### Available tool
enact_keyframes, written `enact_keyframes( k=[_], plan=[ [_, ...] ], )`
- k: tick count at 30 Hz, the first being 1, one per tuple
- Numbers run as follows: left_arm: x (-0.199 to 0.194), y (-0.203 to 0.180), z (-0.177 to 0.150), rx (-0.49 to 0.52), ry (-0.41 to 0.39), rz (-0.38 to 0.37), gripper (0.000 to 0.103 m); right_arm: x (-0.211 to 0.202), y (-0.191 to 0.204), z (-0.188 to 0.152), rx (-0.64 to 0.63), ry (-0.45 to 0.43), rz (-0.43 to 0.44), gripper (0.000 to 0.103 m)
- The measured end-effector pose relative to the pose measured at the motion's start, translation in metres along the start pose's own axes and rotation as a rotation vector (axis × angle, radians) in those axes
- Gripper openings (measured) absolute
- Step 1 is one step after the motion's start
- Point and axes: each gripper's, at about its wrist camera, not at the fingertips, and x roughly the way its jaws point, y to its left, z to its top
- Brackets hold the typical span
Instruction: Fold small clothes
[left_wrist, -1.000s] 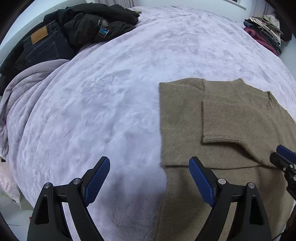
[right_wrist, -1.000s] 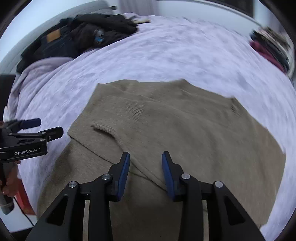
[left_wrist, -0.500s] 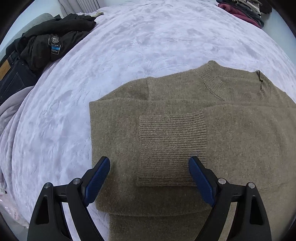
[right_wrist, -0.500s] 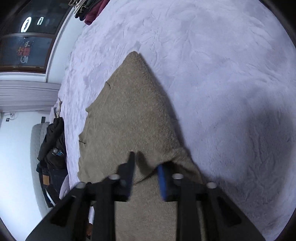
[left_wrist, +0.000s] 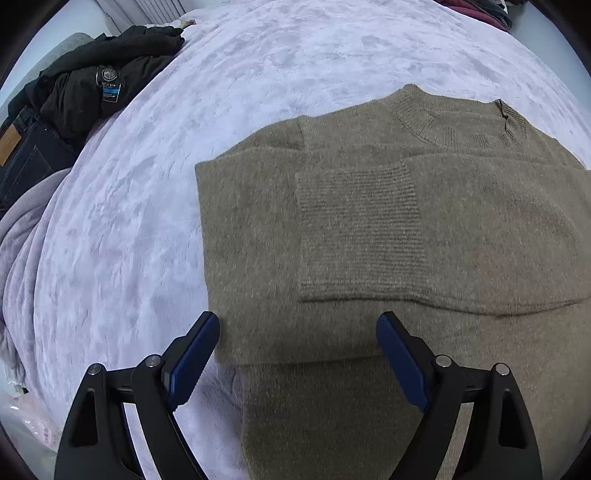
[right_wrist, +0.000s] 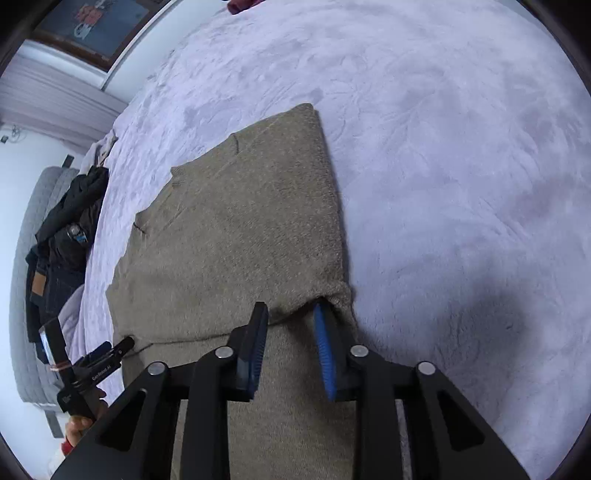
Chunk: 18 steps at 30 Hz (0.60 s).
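Item: olive sweater (left_wrist: 461, 229), lying flat on the lilac bedspread (left_wrist: 258, 74), sleeves folded in, long axis running away from me toward the collar. I am holding the left gripper (left_wrist: 297, 354) spread wide over its near left fold edge, gripping nothing. My right gripper (right_wrist: 291, 339), nearer the cloth, has just been reopening, its jaws partly apart with the raised right edge between them.
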Motion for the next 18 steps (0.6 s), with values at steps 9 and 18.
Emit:
enact_keyframes(
  k=[9, 18],
  plan=[
    [-0.011, -0.015, -0.020, -0.015, 0.063, -0.007, 0.088, -0.007, 0.040, -0.021, -0.225, 0.077, 0.027, 0.055],
    [-0.027, -0.033, -0.047, -0.092, 0.089, -0.004, 0.088, 0.000, 0.051, -0.035, -0.348, 0.171, 0.082, 0.056]
  ],
)
